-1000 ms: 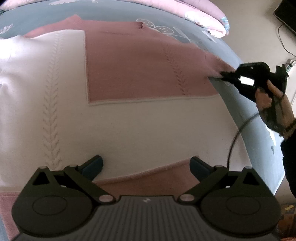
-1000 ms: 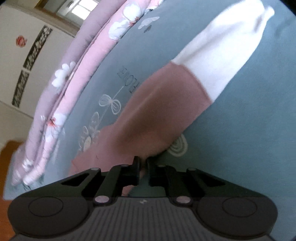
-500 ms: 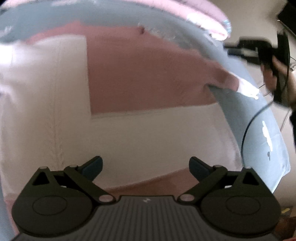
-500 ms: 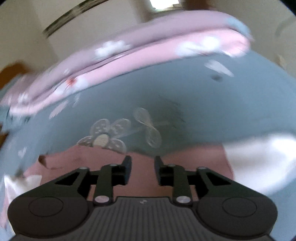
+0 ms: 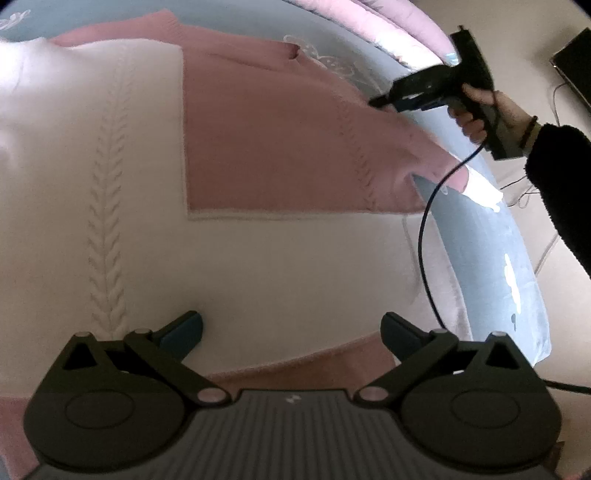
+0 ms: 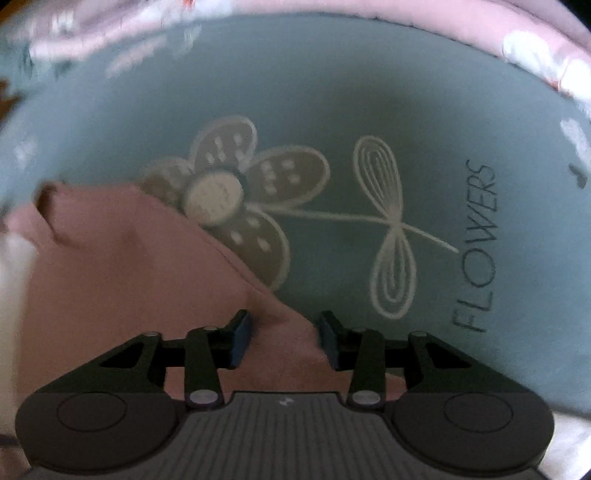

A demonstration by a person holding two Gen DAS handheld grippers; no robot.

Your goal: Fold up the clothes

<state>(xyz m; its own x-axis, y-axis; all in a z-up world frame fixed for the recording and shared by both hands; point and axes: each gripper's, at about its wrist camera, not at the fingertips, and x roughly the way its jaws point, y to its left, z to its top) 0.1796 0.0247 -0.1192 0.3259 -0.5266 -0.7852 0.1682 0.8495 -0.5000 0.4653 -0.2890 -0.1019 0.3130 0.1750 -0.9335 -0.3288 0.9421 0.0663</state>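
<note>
Pink-and-white knit: sweater [image 5: 258,155] lies flat on the bed, filling most of the left wrist view; a pink block sits toward 12 o'clock, white cable-knit fabric spreads from 9 o'clock across the middle, and a pink hem band runs along 6 o'clock.
Sleeve: sweater sleeve [image 5: 436,162] reaches out toward 3 o'clock, pink with a white cuff at its end, lying on the sheet.
Bed: bedsheet [image 6: 369,92] is grey-blue, printed with a white-outlined flower [image 6: 236,192] and the word "FLOWERS" at 3 o'clock in the right wrist view.
Bedding edge: pink floral quilt [image 6: 517,33] is bunched along the far side of the bed, at 12 to 2 o'clock.
Left tool: left tool [image 5: 291,328] hangs over the white lower part of the sweater, its fingers spread wide with only fabric beneath them, nothing gripped.
Right tool: right tool [image 6: 284,339] sits at the pink shoulder edge of the sweater, at 2 o'clock in the left wrist view; its jaws have just been closing, the pink fabric edge lies between the blue pads, and a gap shows on either side, so it is not clamped.
Person: a hand [image 5: 480,110] in a dark fuzzy sleeve [image 5: 557,173] holds the right tool's handle.
Cable: black cable [image 5: 424,236] trails from the right tool down across the sweater's edge toward 5 o'clock.
</note>
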